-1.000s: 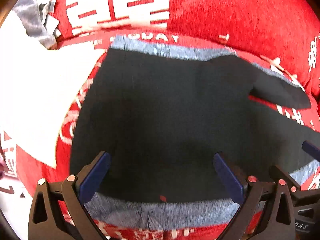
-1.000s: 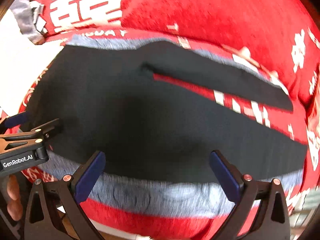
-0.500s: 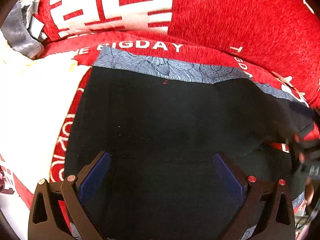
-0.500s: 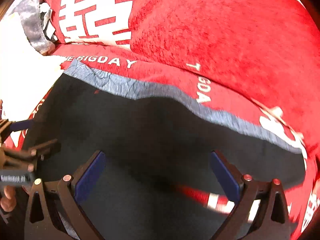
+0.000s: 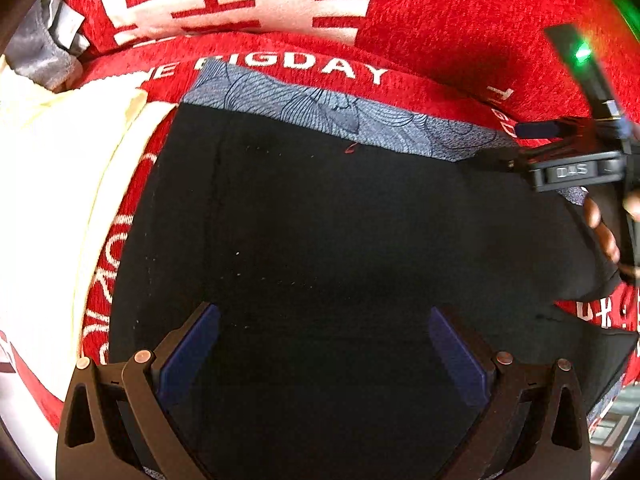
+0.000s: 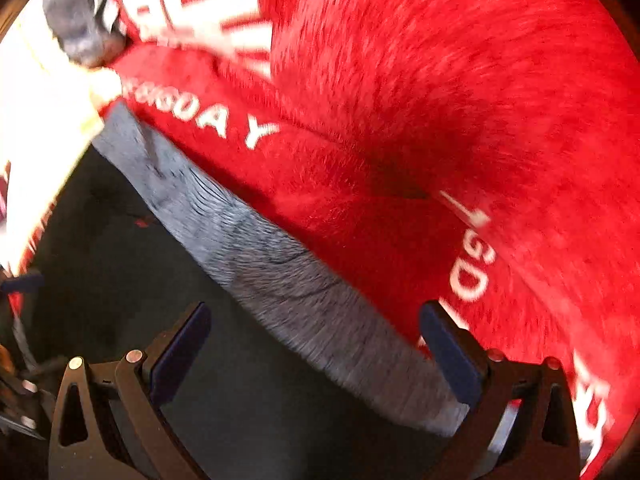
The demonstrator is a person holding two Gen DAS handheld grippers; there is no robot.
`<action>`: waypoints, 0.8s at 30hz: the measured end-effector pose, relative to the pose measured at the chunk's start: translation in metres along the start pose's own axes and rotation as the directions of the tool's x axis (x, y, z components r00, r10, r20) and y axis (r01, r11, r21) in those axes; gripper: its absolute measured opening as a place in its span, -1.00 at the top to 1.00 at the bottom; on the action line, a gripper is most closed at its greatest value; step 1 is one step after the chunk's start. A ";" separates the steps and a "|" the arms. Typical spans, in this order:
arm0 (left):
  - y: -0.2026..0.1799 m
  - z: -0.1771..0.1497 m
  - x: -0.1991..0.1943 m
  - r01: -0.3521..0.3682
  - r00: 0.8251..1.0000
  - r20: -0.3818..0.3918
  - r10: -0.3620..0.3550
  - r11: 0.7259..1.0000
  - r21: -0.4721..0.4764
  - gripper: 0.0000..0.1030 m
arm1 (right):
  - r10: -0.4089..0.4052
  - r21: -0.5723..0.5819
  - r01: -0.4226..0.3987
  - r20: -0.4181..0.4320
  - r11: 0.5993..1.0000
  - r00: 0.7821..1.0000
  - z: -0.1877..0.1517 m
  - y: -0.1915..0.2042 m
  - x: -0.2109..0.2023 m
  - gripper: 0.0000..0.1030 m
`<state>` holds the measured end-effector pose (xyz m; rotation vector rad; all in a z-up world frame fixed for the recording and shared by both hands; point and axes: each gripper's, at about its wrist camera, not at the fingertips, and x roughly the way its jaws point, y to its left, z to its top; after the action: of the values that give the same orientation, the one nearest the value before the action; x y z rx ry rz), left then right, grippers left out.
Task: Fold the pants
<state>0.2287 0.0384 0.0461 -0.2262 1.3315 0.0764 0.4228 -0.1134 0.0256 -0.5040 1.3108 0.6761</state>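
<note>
1. Since the pictures of a second ago, the pants have gone from a spread shape with one leg lying out apart to your right into a single dark block; the far leg is no longer visible on its own, so you have most likely brought one leg over the other.
2. That would mean the first lengthwise fold is down, and the shortening folds are, by this judgement, what remains.
3. The pants lie flat on the red cover with white lettering, with the blue-grey patterned band along their far edge and a pale cloth just beside them to your left.
4. Your left tongs are spread wide over the middle of the dark cloth, pinching nothing; whether the pads rest on the fabric cannot be told.
5. Your right tongs are also spread wide and empty, over the patterned band where it meets the red cover; that view is blurred by motion.
6. In the left view the right tongs sit at the far right corner of the pants, with fingers of your hand showing behind them.
7. Check that the edges line up before you grip for the next fold.
</note>
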 end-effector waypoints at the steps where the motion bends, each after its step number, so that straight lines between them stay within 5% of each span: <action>1: 0.002 0.000 0.000 0.005 1.000 -0.002 -0.005 1.000 -0.002 -1.00 | 0.038 -0.006 -0.038 -0.025 0.999 0.999 0.000 -0.003 0.009 -1.00; 3: 0.005 0.000 0.002 0.005 1.000 -0.007 -0.005 1.000 -0.006 -1.00 | 0.116 -0.001 -0.116 -0.061 0.993 0.991 -0.003 -0.004 0.020 -0.96; 4: 0.006 0.001 0.002 0.005 1.000 -0.005 -0.005 1.000 -0.008 -1.00 | 0.094 -0.052 -0.096 -0.040 0.994 0.995 -0.006 0.003 0.017 -0.90; 5: 0.007 0.002 0.001 0.007 1.000 -0.002 -0.007 1.000 -0.010 -1.00 | 0.094 -0.086 -0.096 -0.031 0.992 0.995 -0.008 0.009 0.012 -0.54; 6: 0.006 0.004 0.000 0.012 1.000 0.003 -0.012 1.000 -0.013 -1.00 | 0.120 -0.094 -0.122 -0.025 0.988 0.992 -0.009 0.014 0.005 0.17; 8: 0.007 0.011 -0.003 0.040 0.999 0.013 -0.040 0.999 -0.034 -1.00 | 0.141 -0.093 -0.144 -0.038 0.985 0.989 -0.015 0.023 -0.004 0.69; 13: 0.012 0.038 -0.012 0.116 0.993 0.037 -0.112 0.979 -0.165 -1.00 | 0.001 -0.215 0.015 0.072 0.976 0.997 -0.046 0.070 -0.039 0.75; 17: 0.025 0.056 -0.020 0.153 0.988 0.082 -0.133 0.932 -0.330 -1.00 | -0.134 -0.266 0.195 0.231 0.944 0.964 -0.084 0.111 -0.076 0.75; 24: 0.011 0.076 -0.026 0.220 0.974 0.138 -0.180 0.897 -0.384 -1.00 | -0.193 -0.264 0.280 0.312 0.923 0.930 -0.116 0.145 -0.088 0.75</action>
<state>0.2931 0.0669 0.0869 -0.6963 1.1762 0.1828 0.2292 -0.1039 0.0943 -0.7761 0.8621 0.7190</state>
